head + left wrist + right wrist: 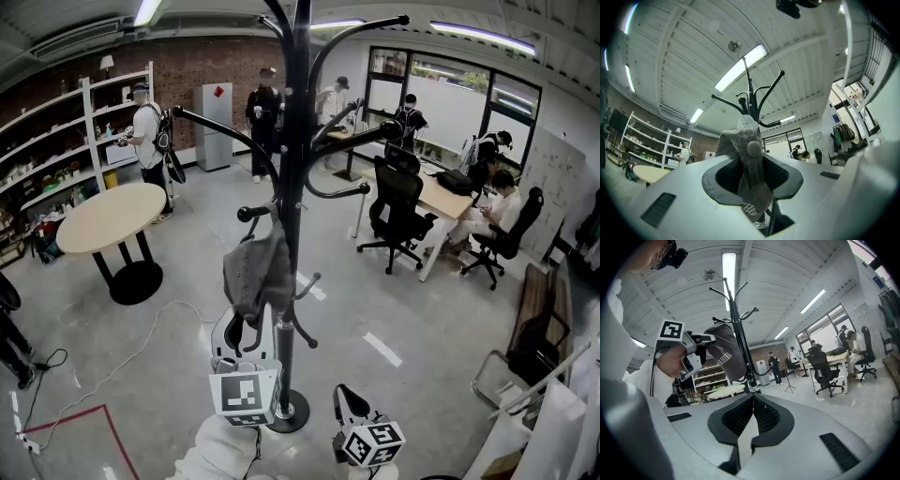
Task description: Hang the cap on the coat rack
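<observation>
The left gripper (pixel 751 164) is pinching the cap (pixel 746 133). The grey fabric is filling the gap between its jaws, and the crown button is showing just above the black pads. In the right gripper view, the person's left hand (pixel 670 363) is gripping this tool and presenting the cap from the rack's left side, with white lettering on the cap facing the camera.

The cap is hanging against the pole of the coat rack (pixel 300 169), on the pole's left side in the head view. It is sitting just below a short knobbed peg (pixel 247 214). No view is showing whether the fabric is bearing on that peg or only lying beside it. The longer curved arms of the rack are spreading out above the cap, well apart from it.

The right gripper (pixel 753 396) is holding nothing — its jaws are pressed together, with the ribbed pads meeting at the tips. In the head view it is sitting low, to the right of the rack's round base (pixel 298 412) and apart from the cap. Its marker cube (pixel 370 442) is facing the camera.

Further back, a round table (pixel 105 217) is standing to the left, with wall shelving (pixel 56 150) behind it. A black office chair (pixel 398 211) is standing to the right. Several people are standing or sitting along the far side of the room.
</observation>
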Action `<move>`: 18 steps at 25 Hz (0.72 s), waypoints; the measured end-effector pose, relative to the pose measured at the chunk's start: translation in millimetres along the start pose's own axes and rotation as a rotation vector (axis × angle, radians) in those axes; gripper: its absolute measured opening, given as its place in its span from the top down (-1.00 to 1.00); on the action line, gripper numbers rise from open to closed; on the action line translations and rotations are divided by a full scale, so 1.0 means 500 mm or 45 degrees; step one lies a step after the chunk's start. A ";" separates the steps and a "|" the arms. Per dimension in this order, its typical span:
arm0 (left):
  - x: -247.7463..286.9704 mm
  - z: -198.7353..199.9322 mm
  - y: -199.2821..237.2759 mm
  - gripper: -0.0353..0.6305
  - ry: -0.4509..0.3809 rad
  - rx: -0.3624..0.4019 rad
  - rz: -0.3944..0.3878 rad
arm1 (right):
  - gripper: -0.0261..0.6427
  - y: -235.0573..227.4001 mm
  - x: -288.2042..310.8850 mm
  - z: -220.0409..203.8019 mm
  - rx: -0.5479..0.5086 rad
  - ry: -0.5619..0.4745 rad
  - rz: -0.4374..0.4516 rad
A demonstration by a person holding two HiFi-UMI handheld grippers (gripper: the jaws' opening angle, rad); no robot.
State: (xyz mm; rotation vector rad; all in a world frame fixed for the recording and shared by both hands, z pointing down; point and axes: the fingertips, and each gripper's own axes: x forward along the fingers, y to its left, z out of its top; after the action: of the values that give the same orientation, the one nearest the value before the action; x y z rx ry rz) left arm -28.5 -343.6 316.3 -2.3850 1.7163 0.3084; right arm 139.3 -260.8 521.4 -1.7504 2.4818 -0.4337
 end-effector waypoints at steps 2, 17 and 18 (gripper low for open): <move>-0.006 -0.006 0.004 0.62 0.003 -0.006 0.009 | 0.89 0.004 0.001 -0.003 0.003 0.004 0.006; -0.118 -0.045 -0.020 0.60 -0.001 -0.088 0.008 | 0.89 0.058 -0.007 -0.028 0.005 0.032 0.071; -0.129 -0.059 -0.025 0.60 0.017 -0.095 0.004 | 0.89 0.063 -0.006 -0.030 0.004 0.034 0.079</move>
State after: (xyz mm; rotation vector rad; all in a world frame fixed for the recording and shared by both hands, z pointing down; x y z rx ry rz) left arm -35.0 -288.9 363.0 -2.4420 1.7444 0.3642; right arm 108.3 -245.5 526.8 -1.6721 2.5441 -0.4582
